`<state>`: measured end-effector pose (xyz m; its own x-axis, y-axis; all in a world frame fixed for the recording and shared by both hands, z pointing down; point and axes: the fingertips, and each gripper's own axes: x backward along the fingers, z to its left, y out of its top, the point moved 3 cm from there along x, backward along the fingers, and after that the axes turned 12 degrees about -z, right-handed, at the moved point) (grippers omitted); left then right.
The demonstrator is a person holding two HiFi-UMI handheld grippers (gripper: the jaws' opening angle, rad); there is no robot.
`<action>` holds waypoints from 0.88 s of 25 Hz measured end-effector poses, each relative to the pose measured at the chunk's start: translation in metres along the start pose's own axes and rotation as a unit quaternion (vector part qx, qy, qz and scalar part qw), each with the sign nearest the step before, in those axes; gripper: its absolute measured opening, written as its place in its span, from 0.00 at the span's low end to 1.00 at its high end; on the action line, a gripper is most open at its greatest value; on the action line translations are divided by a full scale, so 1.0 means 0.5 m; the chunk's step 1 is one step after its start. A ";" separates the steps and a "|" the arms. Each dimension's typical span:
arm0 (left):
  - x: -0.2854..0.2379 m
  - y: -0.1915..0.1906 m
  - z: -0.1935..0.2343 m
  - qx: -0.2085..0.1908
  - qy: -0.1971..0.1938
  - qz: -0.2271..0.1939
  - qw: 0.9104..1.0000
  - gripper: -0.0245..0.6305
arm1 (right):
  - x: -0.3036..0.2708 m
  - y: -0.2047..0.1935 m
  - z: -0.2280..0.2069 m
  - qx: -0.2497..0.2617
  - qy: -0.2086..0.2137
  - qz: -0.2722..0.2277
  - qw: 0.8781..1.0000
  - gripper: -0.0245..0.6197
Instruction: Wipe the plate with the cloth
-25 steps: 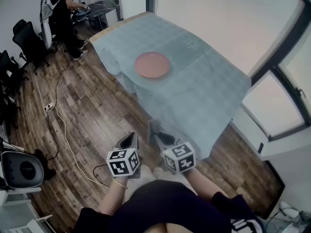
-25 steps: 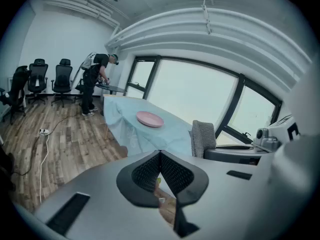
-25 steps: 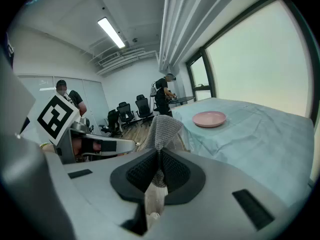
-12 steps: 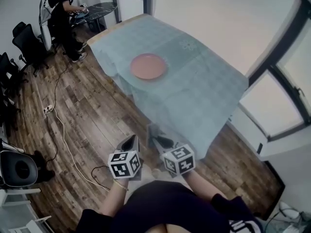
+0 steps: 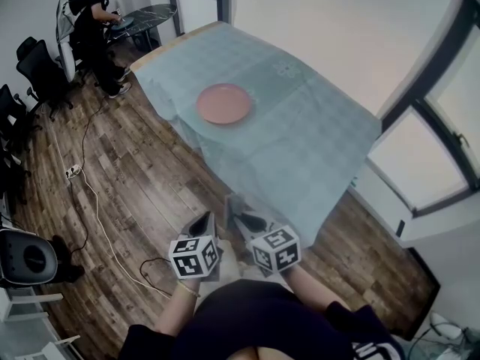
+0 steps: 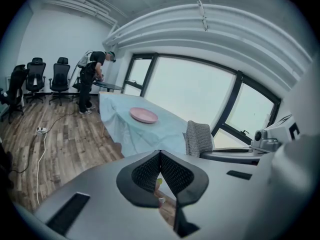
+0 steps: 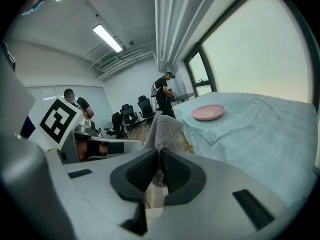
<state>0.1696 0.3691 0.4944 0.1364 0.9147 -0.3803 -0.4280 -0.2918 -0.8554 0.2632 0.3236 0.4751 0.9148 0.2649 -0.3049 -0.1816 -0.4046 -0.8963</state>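
Observation:
A pink plate [image 5: 223,103] lies on the table with the light blue cover [image 5: 300,141], well ahead of both grippers. The plate [image 6: 143,115] shows far off in the left gripper view, and the plate [image 7: 208,112] also in the right gripper view. My right gripper [image 7: 160,151] is shut on a grey knitted cloth [image 7: 162,129], which sticks up past the jaws. My left gripper [image 6: 160,154] is shut with nothing in it; the cloth [image 6: 199,138] hangs beside it. Low in the head view, the left gripper [image 5: 202,220] and right gripper [image 5: 244,217] sit side by side over the wood floor.
A person [image 5: 88,17] stands at a dark table [image 5: 150,12] at the far left. Black office chairs [image 5: 37,62] line the left wall. A white cable [image 5: 94,197] runs across the wood floor. Large windows [image 5: 439,137] stand to the right of the covered table.
The head view has shifted a little, so the plate and table sit slightly further left in frame. Both grippers keep their posture, the right one holding the cloth throughout.

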 end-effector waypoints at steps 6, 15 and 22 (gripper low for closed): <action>-0.039 0.012 0.004 0.001 0.006 -0.003 1.000 0.06 | -0.010 0.011 -0.028 -0.002 -0.001 -0.004 1.000 0.09; -0.123 0.048 0.034 0.001 0.006 -0.001 1.000 0.06 | -0.073 0.038 -0.087 -0.011 -0.010 -0.003 1.000 0.09; -0.201 0.095 0.077 -0.004 -0.006 0.014 1.000 0.06 | -0.161 0.086 -0.121 -0.006 -0.019 -0.003 1.000 0.09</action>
<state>0.1011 0.2740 0.5057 0.1144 0.9096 -0.3994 -0.4234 -0.3190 -0.8479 0.2035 0.2319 0.4806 0.9018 0.2994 -0.3115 -0.1714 -0.4138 -0.8941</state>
